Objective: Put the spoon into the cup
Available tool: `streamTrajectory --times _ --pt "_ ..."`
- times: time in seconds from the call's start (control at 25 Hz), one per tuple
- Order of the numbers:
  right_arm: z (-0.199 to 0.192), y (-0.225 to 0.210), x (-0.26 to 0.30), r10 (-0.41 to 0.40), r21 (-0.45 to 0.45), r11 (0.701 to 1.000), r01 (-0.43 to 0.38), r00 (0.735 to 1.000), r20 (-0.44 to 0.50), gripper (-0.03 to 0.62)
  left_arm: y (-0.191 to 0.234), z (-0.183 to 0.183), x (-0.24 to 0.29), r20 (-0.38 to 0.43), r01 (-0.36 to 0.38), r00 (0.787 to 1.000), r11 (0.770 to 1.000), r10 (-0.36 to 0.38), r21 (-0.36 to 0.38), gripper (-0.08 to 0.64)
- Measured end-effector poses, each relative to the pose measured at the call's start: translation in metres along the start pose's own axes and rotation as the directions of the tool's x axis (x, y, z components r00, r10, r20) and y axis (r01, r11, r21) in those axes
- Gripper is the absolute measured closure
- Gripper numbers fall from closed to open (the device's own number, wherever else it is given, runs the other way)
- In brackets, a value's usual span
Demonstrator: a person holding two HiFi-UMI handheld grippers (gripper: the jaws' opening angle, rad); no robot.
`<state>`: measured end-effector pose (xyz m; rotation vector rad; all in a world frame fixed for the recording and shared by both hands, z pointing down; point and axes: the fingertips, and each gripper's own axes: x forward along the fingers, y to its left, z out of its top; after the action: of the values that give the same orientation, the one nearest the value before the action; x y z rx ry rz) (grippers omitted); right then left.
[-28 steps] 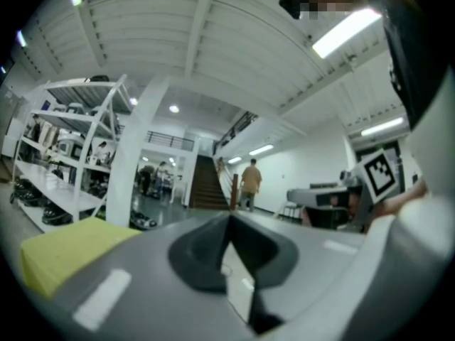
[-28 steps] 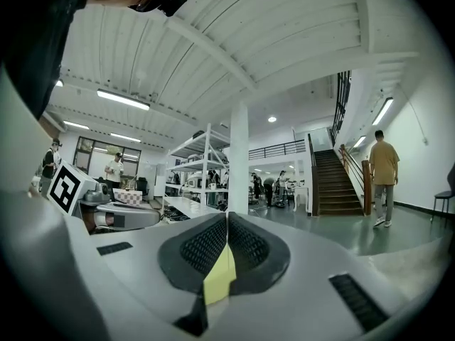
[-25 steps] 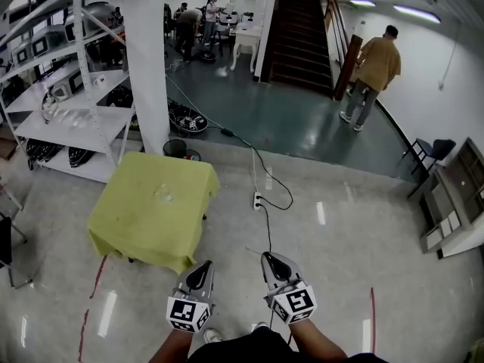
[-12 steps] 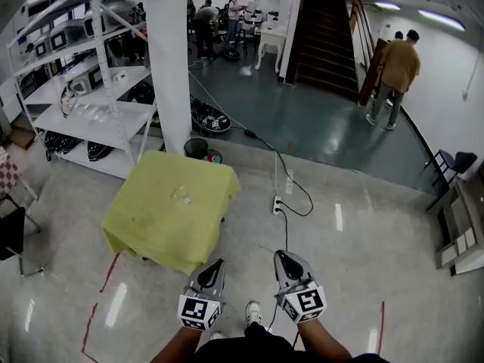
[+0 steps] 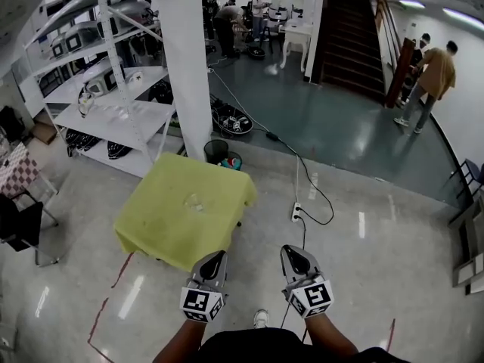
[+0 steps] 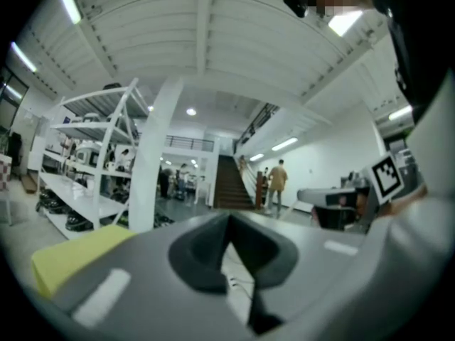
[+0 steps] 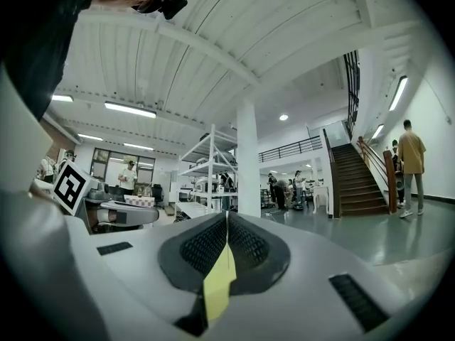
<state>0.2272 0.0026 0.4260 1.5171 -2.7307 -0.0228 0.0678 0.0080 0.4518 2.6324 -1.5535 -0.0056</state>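
A small table under a yellow cloth (image 5: 162,229) stands ahead and left of me in the head view. On its middle sits a clear glass cup (image 5: 195,201); it is too small to tell a spoon beside it. Both grippers are held level and side by side at the bottom of that view, well short of the table. My left gripper (image 5: 214,262) (image 6: 229,217) is shut and holds nothing; the yellow cloth (image 6: 75,258) shows at its lower left. My right gripper (image 5: 295,258) (image 7: 227,215) is shut too, with only a sliver of yellow seen through the slit.
A white pillar (image 5: 193,59) and white shelving (image 5: 106,89) stand behind the table, with a black bin (image 5: 216,150) at the pillar's foot. A power strip with its cable (image 5: 296,212) lies on the floor to the right. A dark chair (image 5: 23,225) is at far left. People (image 5: 435,74) stand near the stairs (image 5: 352,36).
The whole view has swung: table, pillar and shelves have slid right and nearer. Both grippers kept their shut, side-by-side pose. The person in the mustard top has walked further off.
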Motion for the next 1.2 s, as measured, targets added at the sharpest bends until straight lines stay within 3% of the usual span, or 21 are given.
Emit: streamTrajectory --times 0.36,0.6,0.96,1.2 --pt "-0.015 -0.049 0.036 0.066 0.013 0.998 -0.066 0.998 0.003 0.583 0.024 -0.014 0.027 -0.064 -0.162 0.985 0.987 0.162 -0.003 0.552" --pt "-0.023 -0.057 0.067 0.082 0.040 0.996 -0.082 0.997 0.006 0.582 0.043 -0.016 0.038 -0.073 -0.177 0.982 0.984 0.176 0.005 0.552" --pt "-0.029 -0.054 0.141 0.098 0.052 0.994 -0.098 0.995 0.000 0.581 0.111 -0.014 0.073 -0.054 -0.216 0.976 0.972 0.212 -0.091 0.552" --pt "-0.023 -0.049 0.196 0.109 0.052 0.993 -0.109 0.994 0.004 0.583 0.153 0.000 0.097 -0.031 -0.200 0.980 0.979 0.199 -0.045 0.552"
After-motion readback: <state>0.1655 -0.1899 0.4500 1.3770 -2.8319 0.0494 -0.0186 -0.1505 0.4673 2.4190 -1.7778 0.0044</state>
